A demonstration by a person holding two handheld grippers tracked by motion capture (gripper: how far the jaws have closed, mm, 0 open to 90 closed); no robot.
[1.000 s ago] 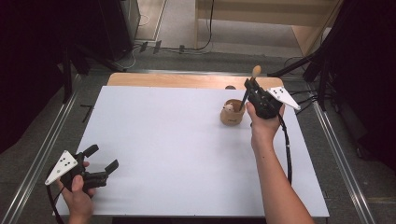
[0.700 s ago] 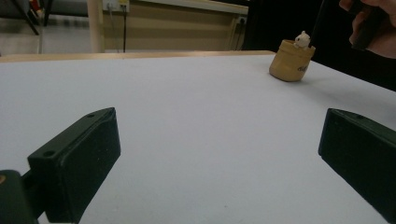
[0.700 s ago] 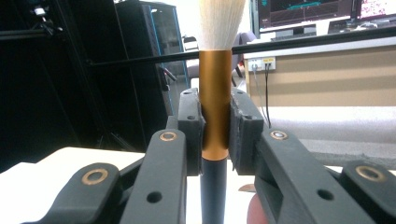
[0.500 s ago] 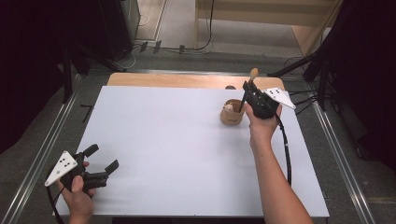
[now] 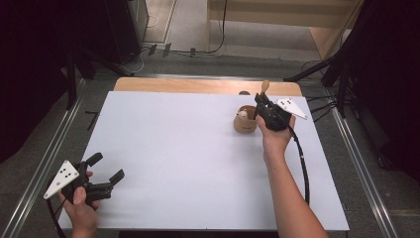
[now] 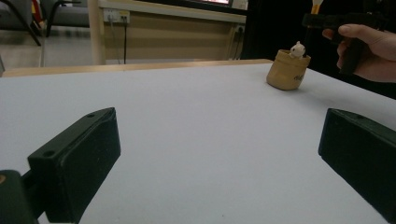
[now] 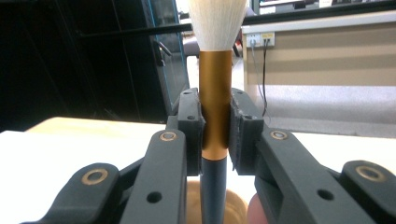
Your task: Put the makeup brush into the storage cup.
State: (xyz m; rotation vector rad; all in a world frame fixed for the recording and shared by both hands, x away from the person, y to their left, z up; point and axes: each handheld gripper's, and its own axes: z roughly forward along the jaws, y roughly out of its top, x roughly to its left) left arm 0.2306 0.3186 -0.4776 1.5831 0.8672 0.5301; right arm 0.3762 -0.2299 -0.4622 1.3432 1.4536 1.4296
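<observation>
A brush (image 7: pixel 215 93) with white bristles, a copper collar and a dark handle stands upright in my right gripper (image 7: pixel 215 130), whose jaws are shut on the collar. In the high view the right gripper (image 5: pixel 260 101) holds the brush (image 5: pixel 265 85) directly over a small tan cup (image 5: pixel 244 121) at the far right of the white sheet. The handle's lower end reaches the cup's mouth (image 7: pixel 233 205). A small white figure (image 6: pixel 297 48) peeks out of the cup (image 6: pixel 287 70). My left gripper (image 5: pixel 108 166) rests open near the front left corner, jaws wide apart (image 6: pixel 217 154) with nothing between them.
The white sheet (image 5: pixel 188 148) covers a wooden board whose bare strip (image 5: pixel 198 85) shows along the far edge. Metal rails (image 5: pixel 49 153) run along both sides of the table. The right gripper's cable (image 5: pixel 303 163) trails beside the forearm.
My right hand has lowered the brush a little toward the cup. The left gripper has stayed where it was.
</observation>
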